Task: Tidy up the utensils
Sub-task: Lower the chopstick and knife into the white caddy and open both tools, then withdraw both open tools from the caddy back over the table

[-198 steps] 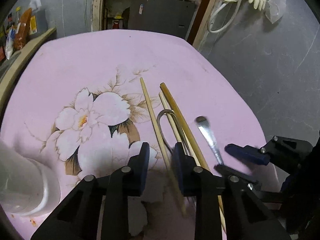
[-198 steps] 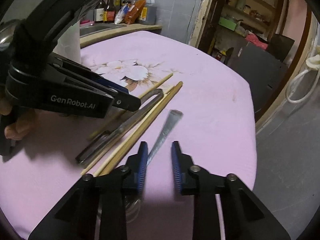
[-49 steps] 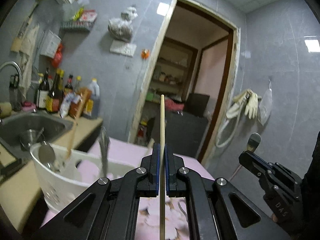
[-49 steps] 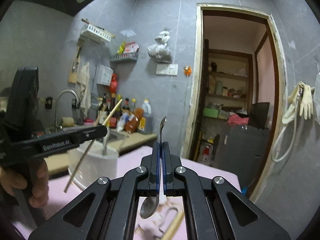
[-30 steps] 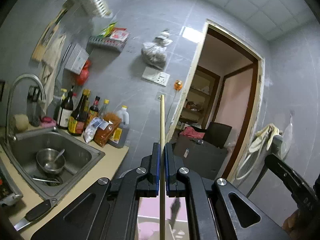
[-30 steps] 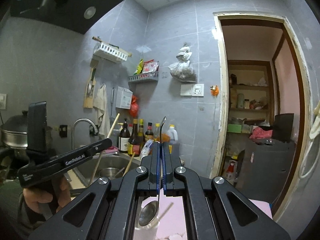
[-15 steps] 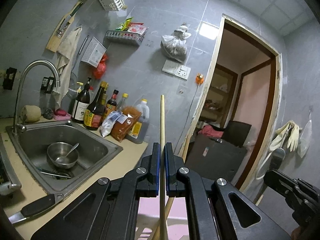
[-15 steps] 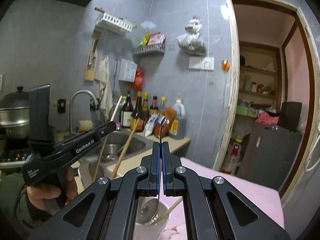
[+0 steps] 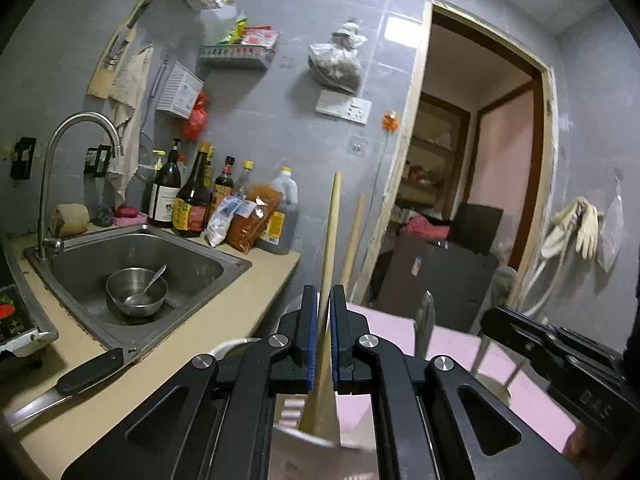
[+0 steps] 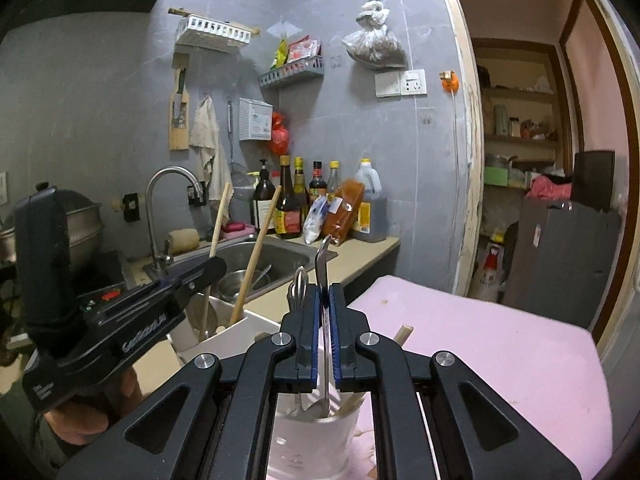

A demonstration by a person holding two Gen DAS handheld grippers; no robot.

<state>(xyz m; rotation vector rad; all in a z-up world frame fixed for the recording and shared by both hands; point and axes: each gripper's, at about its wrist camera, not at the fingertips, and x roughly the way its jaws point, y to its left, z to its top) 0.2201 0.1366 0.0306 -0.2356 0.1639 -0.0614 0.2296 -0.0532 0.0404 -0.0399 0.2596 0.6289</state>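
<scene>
Utensils here are a wooden chopstick (image 9: 330,264) and a metal spoon (image 10: 323,280), each carried above a white holder (image 10: 308,444) that stands on the pink-covered bench (image 10: 500,360).

The left gripper (image 9: 324,320) is narrow, clamped on the chopstick, which stands almost upright with a slight lean and its lower end at the holder's rim. The right gripper (image 10: 325,320) is equally narrow, pinching the spoon's handle; the spoon's bowl hangs down inside the holder's mouth and its curved handle tip rises above the jaws.

The step in hand looks like the drop-in. To do it well, keep each utensil vertical and centred over the holder's opening, lower until the bottom end is well inside, and only then ease the jaws apart so nothing tips out over the rim. The two grippers are close together above the holder, so letting go one at a time seems wiser.

Other chopsticks (image 10: 256,264) already lean out of the holder on its sink side, and a looped metal piece (image 10: 298,286) stands in it beside the spoon. Whether the holder is divided into compartments I cannot tell.
</scene>
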